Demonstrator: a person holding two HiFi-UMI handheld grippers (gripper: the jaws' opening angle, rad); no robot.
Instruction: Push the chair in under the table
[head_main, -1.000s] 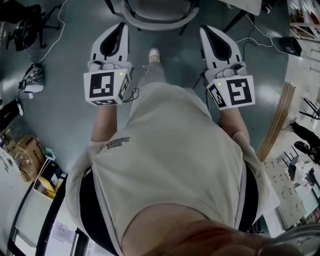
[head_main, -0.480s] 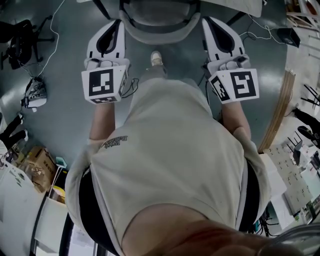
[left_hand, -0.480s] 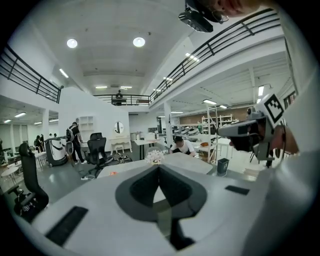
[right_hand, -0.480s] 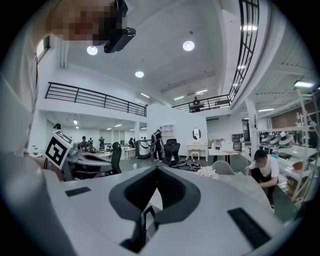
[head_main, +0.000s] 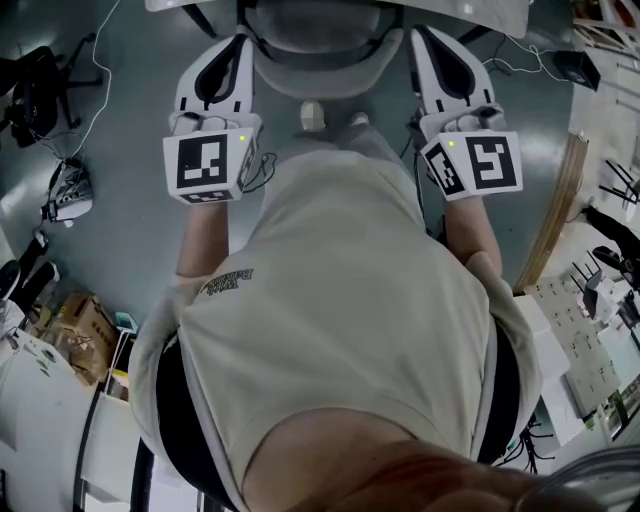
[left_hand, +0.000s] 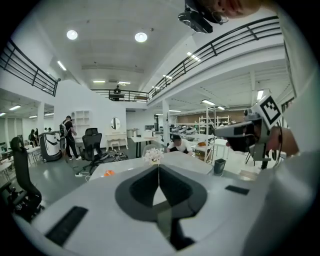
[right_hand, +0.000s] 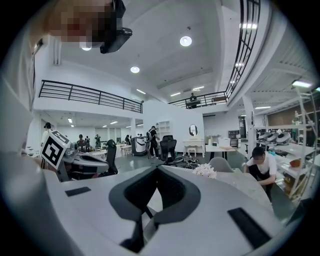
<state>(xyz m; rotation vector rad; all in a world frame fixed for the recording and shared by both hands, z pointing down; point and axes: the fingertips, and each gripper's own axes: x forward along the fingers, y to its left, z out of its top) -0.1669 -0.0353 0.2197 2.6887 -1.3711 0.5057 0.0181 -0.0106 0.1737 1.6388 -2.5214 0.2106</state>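
Left tongs (head_main: 238, 45) and right tongs (head_main: 422, 40), both pressed together (nothing held), flank the chair (head_main: 320, 72), perhaps touching; mid-push, next shove it under the surface (head_main: 495, 10).

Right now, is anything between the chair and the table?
Nothing visible does. The chair sits at the table edge at the head view's top, left tongs and right tongs flanking its back. Beneath the table is out of view.
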